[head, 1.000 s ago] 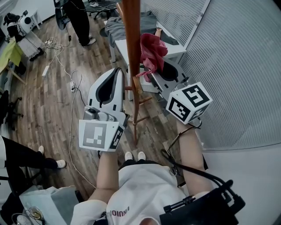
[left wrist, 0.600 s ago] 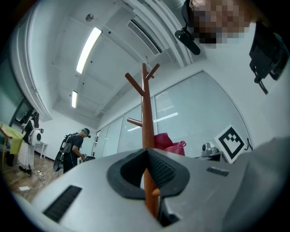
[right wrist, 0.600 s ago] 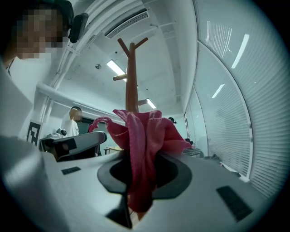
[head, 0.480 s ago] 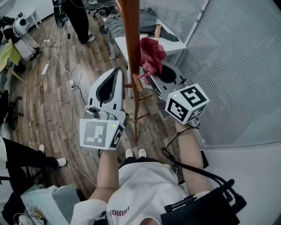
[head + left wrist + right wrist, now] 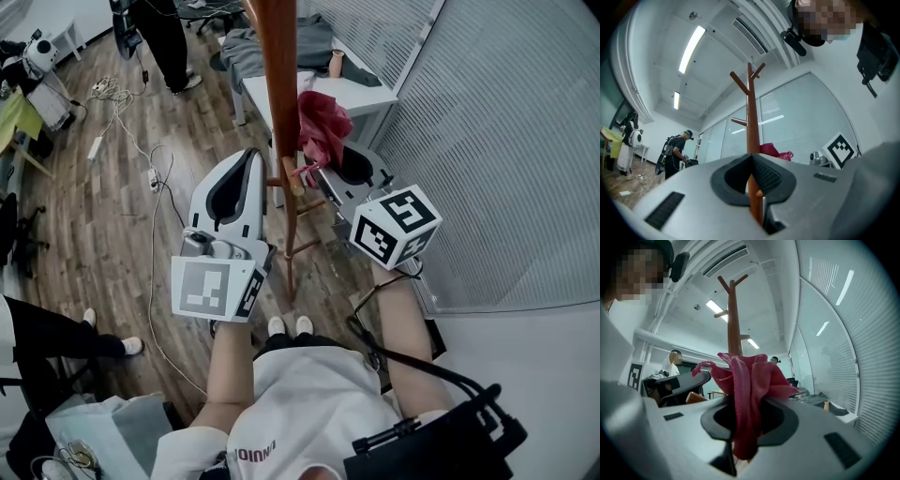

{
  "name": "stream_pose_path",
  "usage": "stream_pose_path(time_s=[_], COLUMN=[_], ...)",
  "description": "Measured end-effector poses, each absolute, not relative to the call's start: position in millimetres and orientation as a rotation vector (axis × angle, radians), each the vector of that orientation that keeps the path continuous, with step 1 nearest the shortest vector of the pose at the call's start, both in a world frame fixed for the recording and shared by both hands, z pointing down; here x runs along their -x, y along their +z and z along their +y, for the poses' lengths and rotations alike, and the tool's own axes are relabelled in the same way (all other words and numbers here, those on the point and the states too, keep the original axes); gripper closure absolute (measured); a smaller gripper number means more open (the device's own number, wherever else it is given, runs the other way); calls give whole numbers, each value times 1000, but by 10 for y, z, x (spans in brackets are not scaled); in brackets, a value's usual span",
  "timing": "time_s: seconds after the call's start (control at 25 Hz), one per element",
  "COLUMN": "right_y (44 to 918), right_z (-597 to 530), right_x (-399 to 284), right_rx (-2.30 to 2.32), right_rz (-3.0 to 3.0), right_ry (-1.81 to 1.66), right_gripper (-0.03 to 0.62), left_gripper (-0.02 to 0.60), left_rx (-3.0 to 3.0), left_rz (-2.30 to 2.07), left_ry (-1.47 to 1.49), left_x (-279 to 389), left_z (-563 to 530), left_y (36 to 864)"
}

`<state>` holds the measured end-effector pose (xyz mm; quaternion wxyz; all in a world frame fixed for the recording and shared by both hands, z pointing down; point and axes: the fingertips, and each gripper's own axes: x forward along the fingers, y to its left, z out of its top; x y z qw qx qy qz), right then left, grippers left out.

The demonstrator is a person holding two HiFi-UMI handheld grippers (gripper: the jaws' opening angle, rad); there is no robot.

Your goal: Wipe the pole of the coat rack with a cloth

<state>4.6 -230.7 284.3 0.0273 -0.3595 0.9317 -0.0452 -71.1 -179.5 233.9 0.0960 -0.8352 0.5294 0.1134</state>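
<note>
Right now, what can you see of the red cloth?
The cloth is deep pink-red, soft woven-looking fabric, bunched into crumpled folds. The right hand-held gripper is shut on its lower part, and the rest fans out beyond the jaws. In the head view it sits just right of the brown wooden pole; whether they touch is unclear.
</note>
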Motion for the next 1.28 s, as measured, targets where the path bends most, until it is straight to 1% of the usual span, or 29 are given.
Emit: stream_pose_path(time_s=[1.28], right_y=[3459], right_z=[-2230], right_x=[-16], right_rx=[1154], right_rz=[2942], right_ry=[-323], right_gripper=[496], left_gripper=[568], left_rx=[2531], left_rz=[1587], left_ry=[325], left_x=[712], left_z=[-1820], left_y=[2658])
